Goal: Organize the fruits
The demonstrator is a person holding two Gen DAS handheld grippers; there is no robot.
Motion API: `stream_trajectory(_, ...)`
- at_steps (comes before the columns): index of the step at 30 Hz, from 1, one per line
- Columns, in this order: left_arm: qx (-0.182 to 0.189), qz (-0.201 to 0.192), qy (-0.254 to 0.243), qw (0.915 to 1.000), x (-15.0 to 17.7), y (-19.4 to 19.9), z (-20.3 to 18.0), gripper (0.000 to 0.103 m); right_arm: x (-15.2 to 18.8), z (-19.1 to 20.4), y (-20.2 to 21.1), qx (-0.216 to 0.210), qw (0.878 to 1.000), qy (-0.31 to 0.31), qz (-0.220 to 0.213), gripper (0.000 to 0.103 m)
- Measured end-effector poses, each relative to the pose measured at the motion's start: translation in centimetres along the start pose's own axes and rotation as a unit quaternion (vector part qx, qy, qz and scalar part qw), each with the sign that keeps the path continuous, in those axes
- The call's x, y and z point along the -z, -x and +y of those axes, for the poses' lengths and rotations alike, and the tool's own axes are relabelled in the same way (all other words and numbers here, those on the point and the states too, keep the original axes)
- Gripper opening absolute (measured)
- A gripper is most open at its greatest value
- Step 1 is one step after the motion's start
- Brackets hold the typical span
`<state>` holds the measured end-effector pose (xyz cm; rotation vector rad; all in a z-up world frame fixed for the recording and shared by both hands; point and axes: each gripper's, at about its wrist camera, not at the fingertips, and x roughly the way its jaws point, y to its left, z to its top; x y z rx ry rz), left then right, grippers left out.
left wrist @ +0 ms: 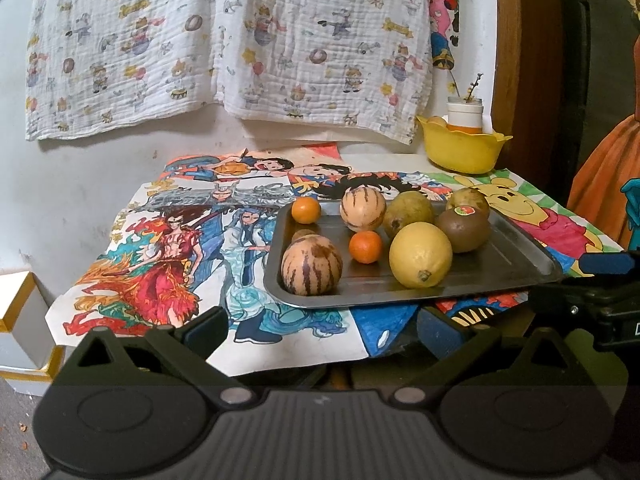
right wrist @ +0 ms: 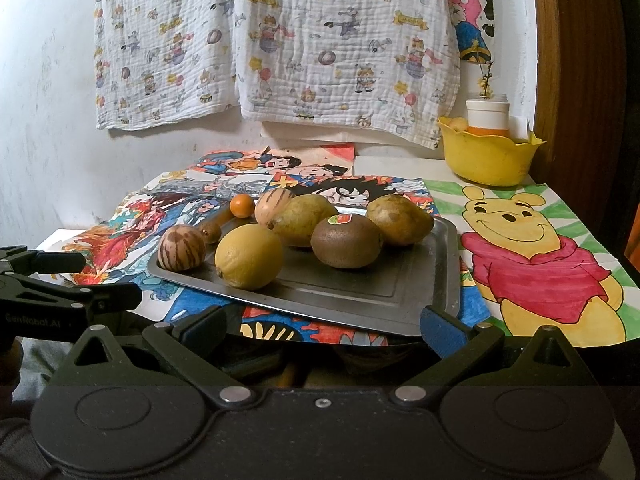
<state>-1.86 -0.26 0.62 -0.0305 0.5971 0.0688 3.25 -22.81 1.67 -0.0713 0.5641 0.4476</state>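
Spread wide, the left gripper holds nothing and hovers just short of the near edge of a metal tray on a table covered with coloured cartoon drawings. On the tray lie a smooth yellow lemon, a fuzzy brown kiwi with a sticker, two small glossy oranges, two striped tan melons and greenish pears. A yellow plastic bowl stands at the table's far right, well apart from the tray. A crinkled printed cloth hangs on the wall.

From the right wrist, the right gripper is likewise parted and empty, its blue-padded fingers level with the tray's near rim. The lemon and kiwi sit nearest; pears lie behind. A Winnie the Pooh drawing lies to the tray's right, the yellow bowl beyond it. The left gripper's black body shows at the left.
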Motion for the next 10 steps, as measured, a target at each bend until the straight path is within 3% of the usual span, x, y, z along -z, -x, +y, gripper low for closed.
stream_trajectory(10,0.0,-0.001,-0.001,1.0,0.1,0.04,-0.11,0.103,-0.02,-0.01,0.01,0.0,1.0,0.001,0.001,0.102)
